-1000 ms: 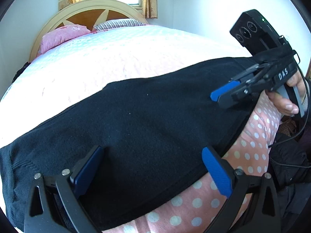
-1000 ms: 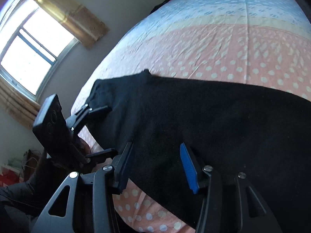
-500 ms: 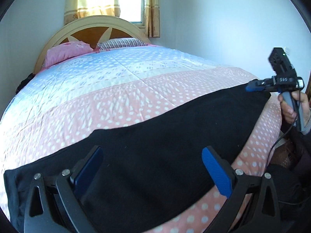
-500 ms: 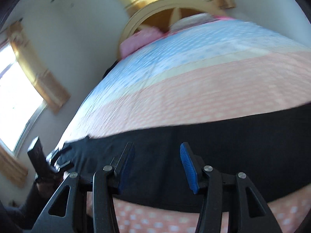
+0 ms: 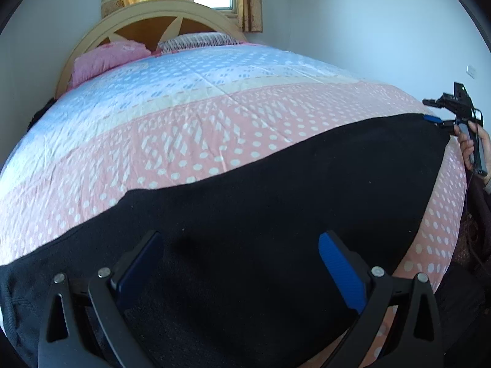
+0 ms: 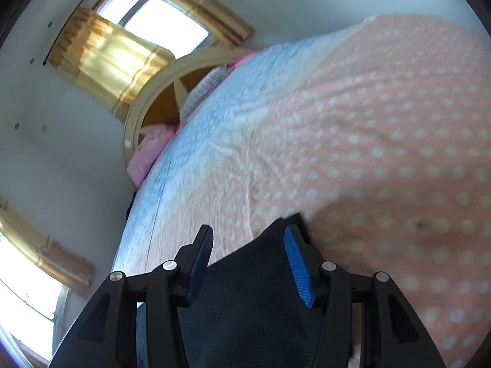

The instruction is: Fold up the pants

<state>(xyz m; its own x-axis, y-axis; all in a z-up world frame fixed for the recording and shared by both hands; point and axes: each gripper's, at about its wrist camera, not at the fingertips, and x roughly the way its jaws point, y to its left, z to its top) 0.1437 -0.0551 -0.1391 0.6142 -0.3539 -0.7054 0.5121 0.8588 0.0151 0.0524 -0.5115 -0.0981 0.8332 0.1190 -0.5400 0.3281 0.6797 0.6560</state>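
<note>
Black pants [image 5: 260, 190] lie stretched flat across the pink dotted end of the bed quilt [image 5: 214, 116]. My left gripper [image 5: 239, 239] hovers over their near left part, wide open, with nothing between its blue pads. At the pants' far right end a hand holds my right gripper [image 5: 429, 110]. Its jaws are apart and the lower finger is at the corner of the cloth. In the right wrist view the right gripper [image 6: 248, 231] stands open over the narrow end of the pants [image 6: 251, 291]. Its pads are not pressing the cloth.
A rounded wooden headboard [image 5: 159, 18] with a pink pillow [image 5: 107, 58] and a striped pillow [image 5: 196, 41] stands at the far end. Curtained windows [image 6: 116, 52] are behind it and on the side wall. The person's hand [image 5: 469, 144] and dark clothing [image 5: 460, 300] are by the bed's right edge.
The right gripper has swept far to the right along the pants to their end and rolled. The left gripper drew back slightly, so more of the bed shows. Both jaws kept their width.
</note>
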